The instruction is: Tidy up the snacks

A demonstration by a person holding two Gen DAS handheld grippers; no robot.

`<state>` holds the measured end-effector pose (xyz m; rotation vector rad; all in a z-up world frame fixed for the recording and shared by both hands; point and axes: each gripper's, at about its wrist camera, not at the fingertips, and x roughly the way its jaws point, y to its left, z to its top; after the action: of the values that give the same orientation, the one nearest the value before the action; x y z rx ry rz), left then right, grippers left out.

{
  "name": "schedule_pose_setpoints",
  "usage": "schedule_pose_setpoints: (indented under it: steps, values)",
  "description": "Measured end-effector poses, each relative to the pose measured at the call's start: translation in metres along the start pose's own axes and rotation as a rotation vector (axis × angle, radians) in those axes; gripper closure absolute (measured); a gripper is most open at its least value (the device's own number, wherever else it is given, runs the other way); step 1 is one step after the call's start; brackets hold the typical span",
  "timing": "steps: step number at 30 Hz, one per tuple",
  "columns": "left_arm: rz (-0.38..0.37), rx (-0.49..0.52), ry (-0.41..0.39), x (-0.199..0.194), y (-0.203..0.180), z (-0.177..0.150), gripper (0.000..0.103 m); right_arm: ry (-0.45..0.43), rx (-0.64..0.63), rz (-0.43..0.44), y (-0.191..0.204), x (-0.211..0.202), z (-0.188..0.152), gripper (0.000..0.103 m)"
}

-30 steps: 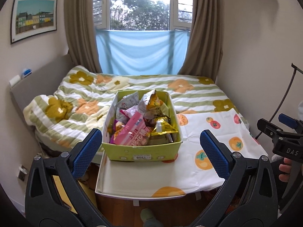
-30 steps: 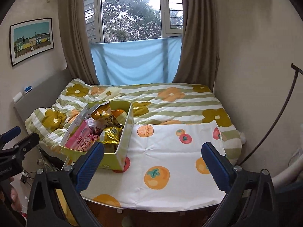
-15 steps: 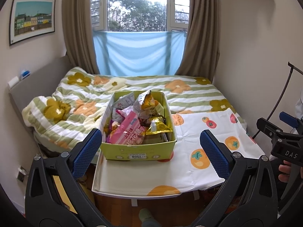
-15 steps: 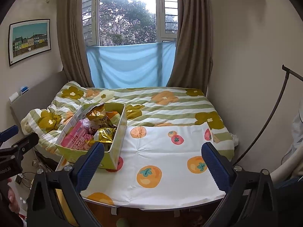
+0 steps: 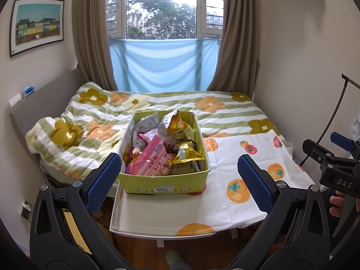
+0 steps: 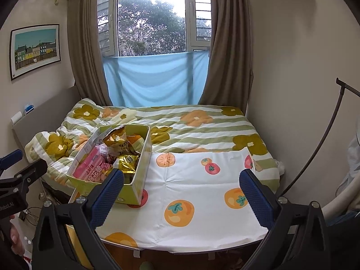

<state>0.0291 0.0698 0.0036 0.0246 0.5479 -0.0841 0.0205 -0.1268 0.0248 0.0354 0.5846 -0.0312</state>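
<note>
A yellow-green box point(image 5: 165, 181) heaped with snacks point(image 5: 165, 148) sits at the left end of a white cloth point(image 6: 202, 193) printed with orange fruit, spread on a low table at the foot of a flowered bed point(image 5: 157, 110). Both tools hang back from it, well apart from the box. The left gripper point(image 5: 180, 180) has its blue pads spread wide and holds nothing; the right gripper point(image 6: 182, 191) is likewise agape and empty, facing the bare stretch of cloth beside the box.

Every packet in view lies inside the box: a pink bag point(image 5: 151, 163) slanted across the near side, a gold pouch point(image 5: 187, 154) to its right, a crinkled silver-and-yellow bag point(image 5: 173, 123) standing tallest. No snack lies on the cloth. That fits either a box waiting to be sorted out onto the cloth or one into which the snacks have been gathered; the scene does not settle which.

Any grasp here would want care, in my judgement. The bags are soft, puffed and overlapping, so pads should close on a top seam or a free corner, not the belly. What lies beneath the top layer is hard to tell from here, perhaps more small packets. The box looks light; steadying its wall with the other tool would keep it from sliding on the cloth.
</note>
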Motion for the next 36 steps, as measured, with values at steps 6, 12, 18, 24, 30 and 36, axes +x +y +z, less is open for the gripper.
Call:
schedule_pose_setpoints:
  steps: [6,12,18,24,30,36]
  values:
    - [0.001,0.000,0.001,0.0004,-0.0009,0.0001,0.000,0.000,0.004,-0.007,-0.0004,0.0000,0.0021,0.001]
    - [0.000,0.000,0.000,0.0001,-0.0002,-0.0002,0.000,-0.001,0.003,-0.007,-0.0004,-0.0001,0.0020,0.001]
    - [0.001,0.000,0.000,0.0000,0.0002,-0.0001,0.000,-0.002,0.005,-0.008,-0.0012,0.0003,0.0022,0.001]
    - [-0.001,0.000,0.001,0.0001,0.0002,-0.0002,0.000,-0.002,0.007,-0.010,-0.0019,0.0012,0.0029,0.001]
    - [-0.001,0.000,0.001,0.0003,0.0001,-0.0002,0.000,-0.003,0.007,-0.011,-0.0024,0.0019,0.0027,0.001]
    - [-0.002,-0.001,0.001,0.0003,-0.0005,-0.0002,0.000,-0.003,0.007,-0.011,-0.0022,0.0017,0.0025,0.001]
